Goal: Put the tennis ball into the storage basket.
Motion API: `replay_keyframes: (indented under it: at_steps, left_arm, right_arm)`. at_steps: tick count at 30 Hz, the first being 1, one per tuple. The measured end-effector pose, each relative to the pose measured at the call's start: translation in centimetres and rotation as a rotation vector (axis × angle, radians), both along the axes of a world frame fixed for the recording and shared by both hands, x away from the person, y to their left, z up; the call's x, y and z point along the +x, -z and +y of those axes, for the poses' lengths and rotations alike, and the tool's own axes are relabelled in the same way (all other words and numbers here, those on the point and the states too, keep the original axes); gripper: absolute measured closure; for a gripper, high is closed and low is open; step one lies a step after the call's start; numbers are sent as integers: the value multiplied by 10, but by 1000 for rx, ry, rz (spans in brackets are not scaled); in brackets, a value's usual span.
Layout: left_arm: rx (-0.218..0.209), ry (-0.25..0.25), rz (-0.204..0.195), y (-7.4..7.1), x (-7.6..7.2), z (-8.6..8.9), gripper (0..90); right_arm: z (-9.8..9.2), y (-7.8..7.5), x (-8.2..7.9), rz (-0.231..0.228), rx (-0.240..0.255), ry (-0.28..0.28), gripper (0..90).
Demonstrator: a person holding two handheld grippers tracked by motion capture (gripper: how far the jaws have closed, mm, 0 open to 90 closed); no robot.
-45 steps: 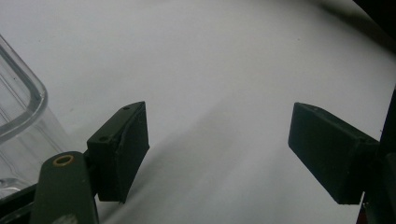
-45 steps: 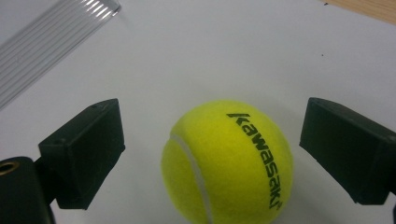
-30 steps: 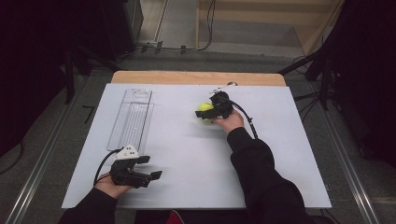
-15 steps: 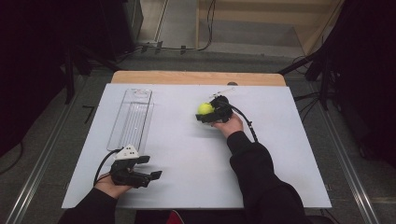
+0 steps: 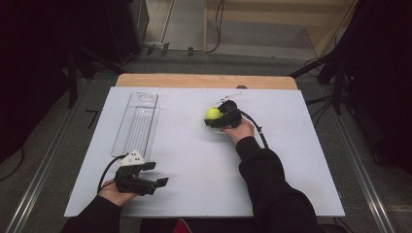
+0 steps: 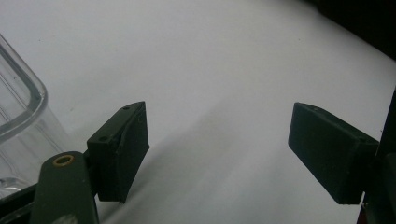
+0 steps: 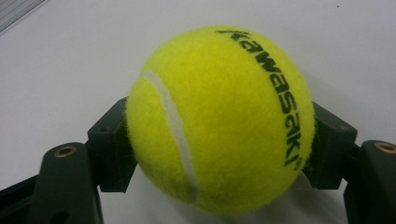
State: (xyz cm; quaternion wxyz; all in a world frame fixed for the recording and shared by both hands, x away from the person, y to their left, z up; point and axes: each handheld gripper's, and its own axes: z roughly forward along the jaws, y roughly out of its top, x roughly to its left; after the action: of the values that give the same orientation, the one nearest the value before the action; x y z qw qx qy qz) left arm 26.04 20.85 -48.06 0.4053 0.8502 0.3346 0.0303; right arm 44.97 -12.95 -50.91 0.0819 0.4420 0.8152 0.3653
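Right gripper [image 7: 219, 149]: jaws just closed in, now clamped on the tennis ball [image 7: 219, 116], one black pad pressed to each flank of the ball. Yellow-green felt, fuzzy, with one white seam curving down the left half. Black lettering running down the right side of the ball, readable as "Kawasaki", with a tiny mark after the last letter, too small to make out. Under the ball, plain white table [image 7: 56, 60].

From the high view: right gripper [image 5: 216, 118] on the far middle of the table [image 5: 204, 160], pointing left, tennis ball [image 5: 213, 113] at its tip and low over the sheet; whether touching the sheet, cannot tell. Hand [image 5: 239, 130] behind the gripper, dark sleeve [image 5: 267, 184] running back to the near edge, black cable [image 5: 257, 130] looping off beside the wrist.

Left gripper [image 5: 158, 175]: near the front left corner, held in the left hand [image 5: 112, 191], grey three-cornered plate [image 5: 132, 158] on top. Jaws apart, nothing between them; in the left gripper view, two black pads [image 6: 121, 149] standing wide over bare white table [image 6: 210, 70].

Clear plastic tray [image 5: 137, 124]: long and narrow, lying lengthwise on the left half of the table, well apart from the ball, its near end just beyond the left gripper. Rounded clear rim [image 6: 23, 102] at the left edge of the left gripper view.

Wooden strip [image 5: 204, 81] along the far edge of the table.
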Motion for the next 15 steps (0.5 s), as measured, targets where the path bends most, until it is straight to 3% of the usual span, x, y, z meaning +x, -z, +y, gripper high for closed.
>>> replay_keyframes:
  at_steps: [15]
  left_arm:
    - [0, 0, 1, 0, 0, 0, 211]
  right_arm:
    - [0, -3, 0, 12, 24, -3, 237]
